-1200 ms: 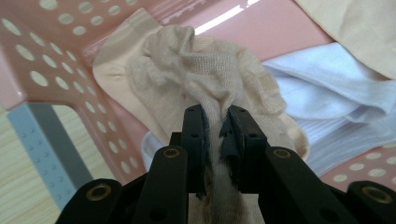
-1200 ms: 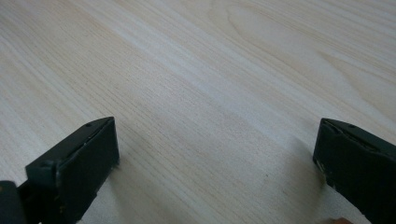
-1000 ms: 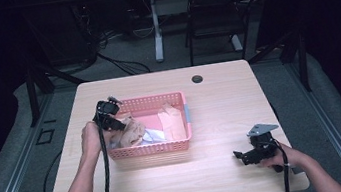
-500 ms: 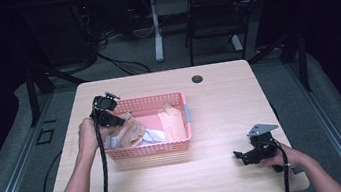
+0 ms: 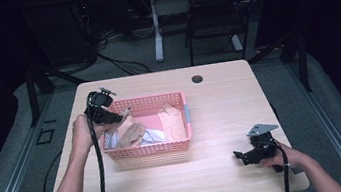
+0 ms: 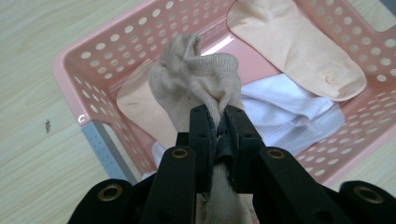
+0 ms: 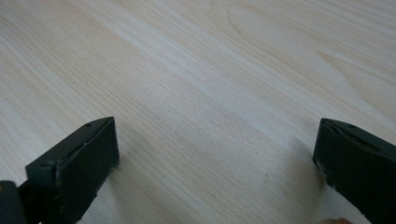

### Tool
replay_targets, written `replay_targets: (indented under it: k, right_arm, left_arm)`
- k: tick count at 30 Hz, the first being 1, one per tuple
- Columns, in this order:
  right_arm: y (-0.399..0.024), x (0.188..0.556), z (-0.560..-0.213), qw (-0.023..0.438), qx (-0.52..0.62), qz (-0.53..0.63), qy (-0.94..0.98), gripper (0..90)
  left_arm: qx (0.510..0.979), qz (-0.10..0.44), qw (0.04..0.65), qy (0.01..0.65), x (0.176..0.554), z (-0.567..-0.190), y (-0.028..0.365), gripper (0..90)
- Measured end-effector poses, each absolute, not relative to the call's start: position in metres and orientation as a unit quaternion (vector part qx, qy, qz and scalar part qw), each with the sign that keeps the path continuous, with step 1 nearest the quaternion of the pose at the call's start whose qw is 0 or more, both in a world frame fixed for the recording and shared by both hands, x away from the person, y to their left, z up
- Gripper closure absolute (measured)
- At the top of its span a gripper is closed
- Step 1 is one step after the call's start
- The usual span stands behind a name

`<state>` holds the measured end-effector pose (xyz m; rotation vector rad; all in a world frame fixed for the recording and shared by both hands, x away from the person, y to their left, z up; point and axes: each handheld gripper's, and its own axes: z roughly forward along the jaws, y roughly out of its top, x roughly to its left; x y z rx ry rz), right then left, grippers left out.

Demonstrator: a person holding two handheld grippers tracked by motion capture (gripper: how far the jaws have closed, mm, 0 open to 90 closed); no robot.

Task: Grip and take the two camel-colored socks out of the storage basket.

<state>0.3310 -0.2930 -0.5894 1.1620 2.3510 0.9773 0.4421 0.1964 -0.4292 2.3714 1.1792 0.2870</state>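
Wooden table (image 5: 220,104), left gripper (image 6: 218,122) pinching beige sock (image 6: 196,79) above basket (image 5: 152,149), right gripper (image 7: 217,158) wide.

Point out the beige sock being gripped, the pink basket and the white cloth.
beige sock (image 6: 196,79), left gripper view, bunched knit top
pink basket (image 6: 88,70), left gripper view, perforated wall
white cloth (image 6: 285,107), left gripper view, folded middle

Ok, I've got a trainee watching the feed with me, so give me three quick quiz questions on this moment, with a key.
1. What does the left gripper hold?
2. True or false: the right gripper is closed on a sock.
3. What lies in the pink basket under the lifted sock: A) a white cloth, B) a red cup, C) a pair of scissors?

Key:
1. A beige sock, pinched between shut jaws above the basket.
2. False; its jaws stand open over the bare table.
3. A, the white cloth.
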Motion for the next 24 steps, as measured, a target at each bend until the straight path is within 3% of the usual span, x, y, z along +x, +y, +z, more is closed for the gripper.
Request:
replay_targets:
  k: [24]
  right_arm:
    - [-0.293,0.331,-0.589,0.17,0.41,0.344,0.827,0.0]
  left_arm:
    - [0.843,0.137,0.27,0.445,0.42,-0.383,0.239,81.9]
